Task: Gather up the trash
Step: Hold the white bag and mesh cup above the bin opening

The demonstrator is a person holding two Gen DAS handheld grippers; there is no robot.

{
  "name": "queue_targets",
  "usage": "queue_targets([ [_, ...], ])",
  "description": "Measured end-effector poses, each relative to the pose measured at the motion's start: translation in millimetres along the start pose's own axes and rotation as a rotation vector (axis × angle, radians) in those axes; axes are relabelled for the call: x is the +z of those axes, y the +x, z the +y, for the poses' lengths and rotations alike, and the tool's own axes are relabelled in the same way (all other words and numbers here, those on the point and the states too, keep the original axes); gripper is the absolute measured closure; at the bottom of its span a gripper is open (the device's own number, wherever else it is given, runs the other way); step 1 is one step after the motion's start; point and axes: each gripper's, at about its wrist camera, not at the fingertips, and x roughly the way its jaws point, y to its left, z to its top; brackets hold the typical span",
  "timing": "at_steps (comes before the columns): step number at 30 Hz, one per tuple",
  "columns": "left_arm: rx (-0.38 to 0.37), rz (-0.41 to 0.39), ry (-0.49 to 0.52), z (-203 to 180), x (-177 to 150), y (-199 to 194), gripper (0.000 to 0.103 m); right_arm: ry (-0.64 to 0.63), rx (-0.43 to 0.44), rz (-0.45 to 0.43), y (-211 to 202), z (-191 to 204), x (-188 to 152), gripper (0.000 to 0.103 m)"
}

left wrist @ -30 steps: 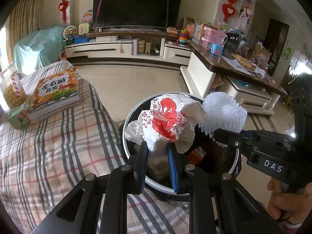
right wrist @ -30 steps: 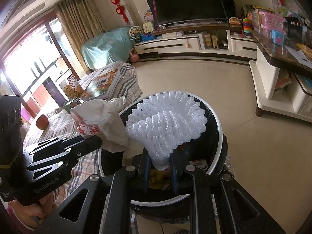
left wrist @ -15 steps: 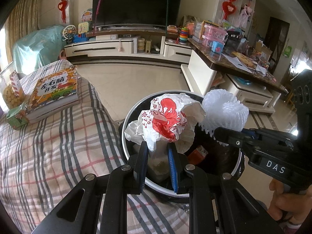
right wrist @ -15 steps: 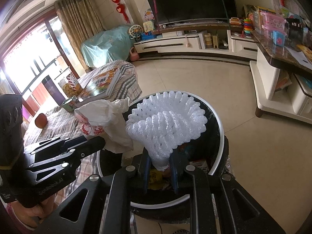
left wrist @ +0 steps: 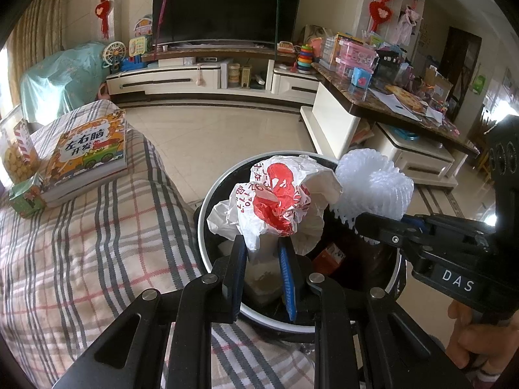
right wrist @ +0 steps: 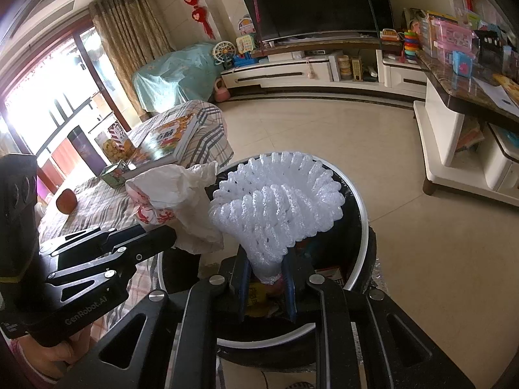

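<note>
My left gripper is shut on a crumpled white plastic bag with red print and holds it over the open black trash bin with a white rim. My right gripper is shut on a white foam fruit net over the same bin. The bag also shows in the right wrist view, and the net in the left wrist view. Trash lies inside the bin.
A table with a plaid cloth stands left of the bin, bearing a book, a green carton and a snack box. A cluttered marble-topped cabinet stands right, a TV stand at the far wall.
Both grippers with their loads have shifted only slightly over the bin; grips are unchanged.
</note>
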Motion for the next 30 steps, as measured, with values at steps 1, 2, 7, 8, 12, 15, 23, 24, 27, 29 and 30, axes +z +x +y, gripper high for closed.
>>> queue_targets([
  [1, -0.001, 0.0, 0.0, 0.1, 0.0, 0.0, 0.084, -0.001, -0.001, 0.0, 0.1, 0.0, 0.0, 0.086],
  [2, -0.001, -0.001, 0.0, 0.1, -0.3, -0.1, 0.084, -0.001, -0.002, 0.001, 0.1, 0.0, 0.0, 0.086],
  [7, -0.001, 0.0, 0.001, 0.5, 0.2, 0.1, 0.084, -0.003, -0.006, 0.003, -0.4, -2.9, -0.2, 0.086],
  [8, -0.002, 0.0, 0.001, 0.6, 0.1, 0.0, 0.084, -0.004, -0.006, 0.003, -0.4, -2.6, -0.1, 0.086],
  [12, -0.003, 0.001, 0.0, 0.6, -0.1, -0.3, 0.084, -0.01, -0.008, 0.004, -1.9, -3.7, -1.5, 0.086],
  [15, -0.004, 0.002, 0.0, 0.7, -0.4, 0.4, 0.084, -0.013, -0.009, 0.006, -2.0, -3.7, -1.8, 0.086],
  [23, -0.006, 0.012, -0.003, 0.8, 0.0, 2.5, 0.084, -0.014, -0.012, 0.009, -2.6, -4.1, -1.8, 0.086],
  [24, -0.006, 0.013, -0.004, 1.4, 1.1, 3.6, 0.084, -0.014, -0.013, 0.009, -2.6, -4.2, -1.9, 0.086],
  [27, -0.007, 0.016, -0.004, 1.9, 2.1, 5.3, 0.084, -0.016, -0.013, 0.011, -2.5, -4.4, -1.9, 0.086],
  [29, -0.007, 0.017, -0.004, 2.1, 2.2, 5.9, 0.084, -0.018, -0.015, 0.014, -2.3, -5.1, -2.3, 0.086],
  [30, -0.007, 0.018, -0.005, 2.2, 2.7, 6.8, 0.084, -0.018, -0.016, 0.016, -2.2, -4.9, -2.4, 0.086],
])
